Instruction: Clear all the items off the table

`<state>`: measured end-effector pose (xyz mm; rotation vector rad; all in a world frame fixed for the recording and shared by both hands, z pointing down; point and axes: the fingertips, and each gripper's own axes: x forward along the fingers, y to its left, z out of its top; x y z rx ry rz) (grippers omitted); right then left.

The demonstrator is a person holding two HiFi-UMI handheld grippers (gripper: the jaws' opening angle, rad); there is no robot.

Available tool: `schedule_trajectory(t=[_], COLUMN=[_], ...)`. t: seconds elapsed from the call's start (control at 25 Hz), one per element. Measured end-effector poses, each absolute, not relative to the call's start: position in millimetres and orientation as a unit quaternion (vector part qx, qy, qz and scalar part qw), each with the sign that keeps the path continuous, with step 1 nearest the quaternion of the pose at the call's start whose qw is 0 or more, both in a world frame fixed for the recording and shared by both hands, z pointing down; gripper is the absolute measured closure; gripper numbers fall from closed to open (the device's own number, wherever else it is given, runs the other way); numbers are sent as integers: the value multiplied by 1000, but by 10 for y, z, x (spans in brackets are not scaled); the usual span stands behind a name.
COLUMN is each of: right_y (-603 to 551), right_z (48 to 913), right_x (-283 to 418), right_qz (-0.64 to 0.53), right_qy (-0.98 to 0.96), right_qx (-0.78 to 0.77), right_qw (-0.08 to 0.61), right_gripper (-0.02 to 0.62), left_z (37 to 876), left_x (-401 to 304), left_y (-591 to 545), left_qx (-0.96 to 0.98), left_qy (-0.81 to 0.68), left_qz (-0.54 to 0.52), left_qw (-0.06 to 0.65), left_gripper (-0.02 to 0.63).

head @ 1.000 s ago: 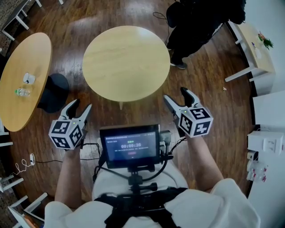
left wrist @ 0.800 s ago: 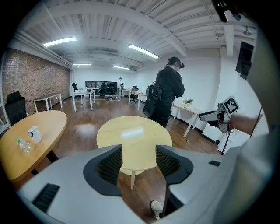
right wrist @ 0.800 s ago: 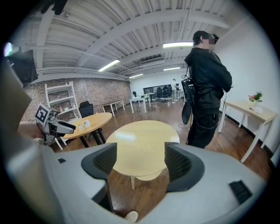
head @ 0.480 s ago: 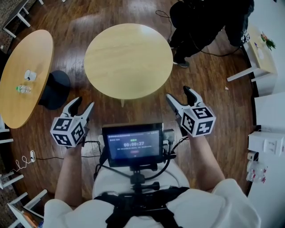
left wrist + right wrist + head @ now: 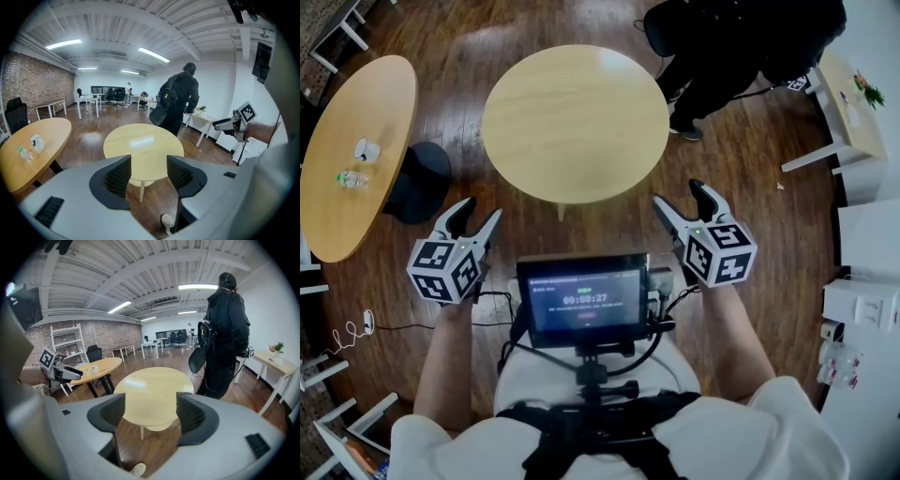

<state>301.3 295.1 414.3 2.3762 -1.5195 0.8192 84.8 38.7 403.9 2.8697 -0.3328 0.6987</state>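
Your left gripper and right gripper have kept the pose they had a second ago, held out low on either side of the screen on your chest rig. Both point toward the round bench. The jaws of each are released and stand wide apart, with nothing between them. Each gripper view shows only the round bench and the wood floor through the gap.

The things to clear are a white cup and a small bottle. They stand close together on the oval bench well off to your left, just where they stood before.

What has changed is slight. The round bench now sits a little higher in your head view. The person in dark clothes beyond it has shifted toward the white side table at your right.
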Motion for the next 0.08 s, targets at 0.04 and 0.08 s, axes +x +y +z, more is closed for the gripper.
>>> schedule_trajectory(t=[0.04, 0.08], right_y=[2953, 2955], right_z=[4143, 4143], right_x=[3014, 3017], right_qz=[278, 278], right_qy=[-515, -515], right_qx=[805, 805], right_qw=[102, 103], right_gripper=[245, 245], left_z=[4041, 4044], left_x=[849, 851], left_y=[389, 390], left_qx=[962, 962], left_qy=[-111, -111], left_qz=[234, 235], left_qw=[85, 84], left_gripper=[364, 364])
